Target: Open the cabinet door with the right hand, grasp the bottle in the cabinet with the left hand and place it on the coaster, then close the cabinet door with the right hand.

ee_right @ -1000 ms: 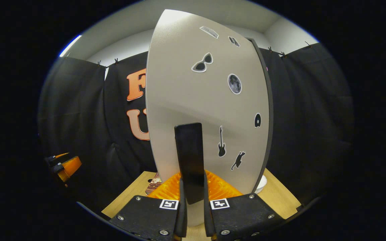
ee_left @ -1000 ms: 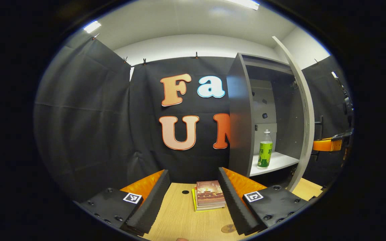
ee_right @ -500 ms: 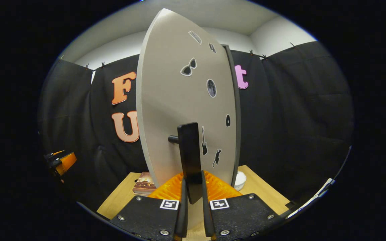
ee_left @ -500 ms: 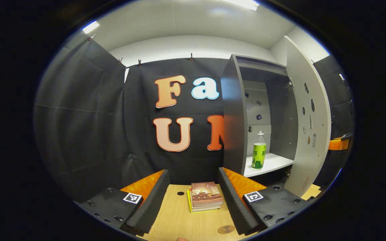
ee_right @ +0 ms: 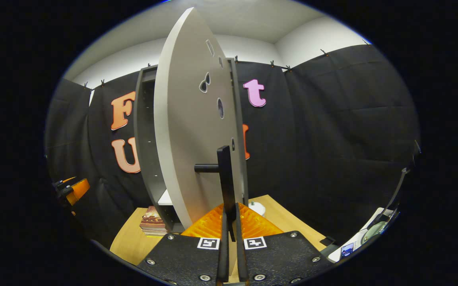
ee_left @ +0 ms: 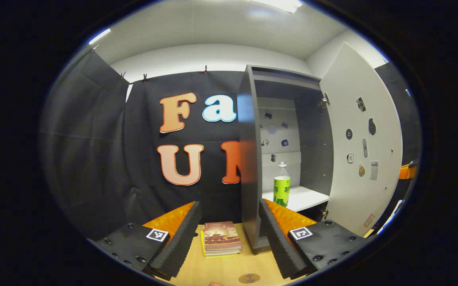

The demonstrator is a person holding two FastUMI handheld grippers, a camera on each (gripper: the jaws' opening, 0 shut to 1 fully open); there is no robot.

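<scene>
A clear bottle (ee_left: 281, 186) with a green label stands upright on the white shelf (ee_left: 304, 197) inside the grey cabinet (ee_left: 248, 159). The cabinet door (ee_left: 362, 151) stands wide open to the right. My left gripper (ee_left: 227, 242) is open above the wooden table, short of the cabinet, with nothing between its fingers. A round brown coaster (ee_left: 249, 278) lies on the table near the bottom edge of the left gripper view. My right gripper (ee_right: 231, 234) is shut on the door's black handle (ee_right: 226, 186), and the door (ee_right: 193, 127) shows nearly edge-on.
A small stack of books (ee_left: 221, 238) lies on the wooden table (ee_left: 221, 270) left of the cabinet foot. A white round object (ee_right: 257, 207) sits on the table behind the door. The left gripper's orange body (ee_right: 72, 190) shows far left.
The door has swung much further open with the right gripper holding its handle. The left gripper's view has turned toward the cabinet opening, so the bottle sits nearer its middle.
</scene>
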